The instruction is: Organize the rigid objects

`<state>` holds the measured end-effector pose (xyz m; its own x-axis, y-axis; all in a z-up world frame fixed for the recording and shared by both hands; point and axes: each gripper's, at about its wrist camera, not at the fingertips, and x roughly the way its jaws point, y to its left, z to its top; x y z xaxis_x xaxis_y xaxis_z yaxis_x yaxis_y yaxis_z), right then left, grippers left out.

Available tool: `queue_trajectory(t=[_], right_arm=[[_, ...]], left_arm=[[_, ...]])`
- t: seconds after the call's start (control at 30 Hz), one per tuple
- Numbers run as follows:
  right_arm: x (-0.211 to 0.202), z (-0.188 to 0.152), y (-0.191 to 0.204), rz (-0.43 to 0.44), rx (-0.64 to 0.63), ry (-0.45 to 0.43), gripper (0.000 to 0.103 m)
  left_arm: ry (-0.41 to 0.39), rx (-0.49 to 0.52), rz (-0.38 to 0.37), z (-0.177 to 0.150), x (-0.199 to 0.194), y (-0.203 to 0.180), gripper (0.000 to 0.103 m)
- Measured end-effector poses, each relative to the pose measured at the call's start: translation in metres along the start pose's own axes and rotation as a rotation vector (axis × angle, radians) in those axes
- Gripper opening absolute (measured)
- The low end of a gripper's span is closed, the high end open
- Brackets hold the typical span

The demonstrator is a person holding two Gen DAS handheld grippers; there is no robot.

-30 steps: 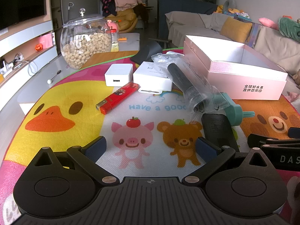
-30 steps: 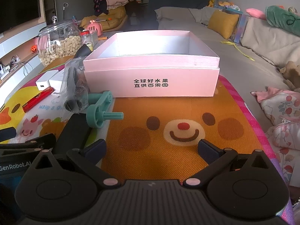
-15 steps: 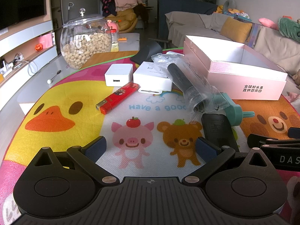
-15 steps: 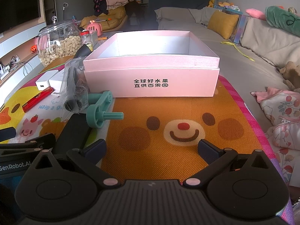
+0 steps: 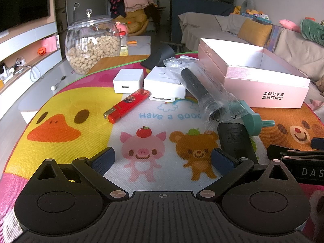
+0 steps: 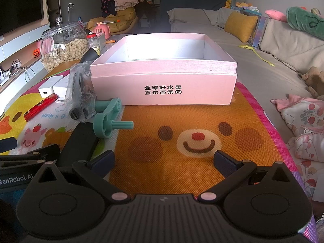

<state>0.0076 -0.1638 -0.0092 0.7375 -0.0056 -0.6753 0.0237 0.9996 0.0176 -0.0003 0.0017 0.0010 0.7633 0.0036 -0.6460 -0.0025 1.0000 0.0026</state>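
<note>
Two white boxes, one lighter, one pink box.

Home living room — sofa with cushions, wall TV, peanut jar.

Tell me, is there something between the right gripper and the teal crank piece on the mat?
Nothing visible does. The right gripper, open, hovers over bare mat; the teal crank lies ahead to its left, with the black device beside that path.

sofa grey, rear | TV left wall | daylight
</note>
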Motion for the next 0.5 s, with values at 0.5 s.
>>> queue_trajectory(t=[0.5], right_arm=[[0.0001, 0.0001, 0.0002, -0.001, -0.001, 0.000, 0.103]], left_arm=[[0.000, 0.001, 0.004, -0.0009, -0.0019, 0.0009, 0.103]])
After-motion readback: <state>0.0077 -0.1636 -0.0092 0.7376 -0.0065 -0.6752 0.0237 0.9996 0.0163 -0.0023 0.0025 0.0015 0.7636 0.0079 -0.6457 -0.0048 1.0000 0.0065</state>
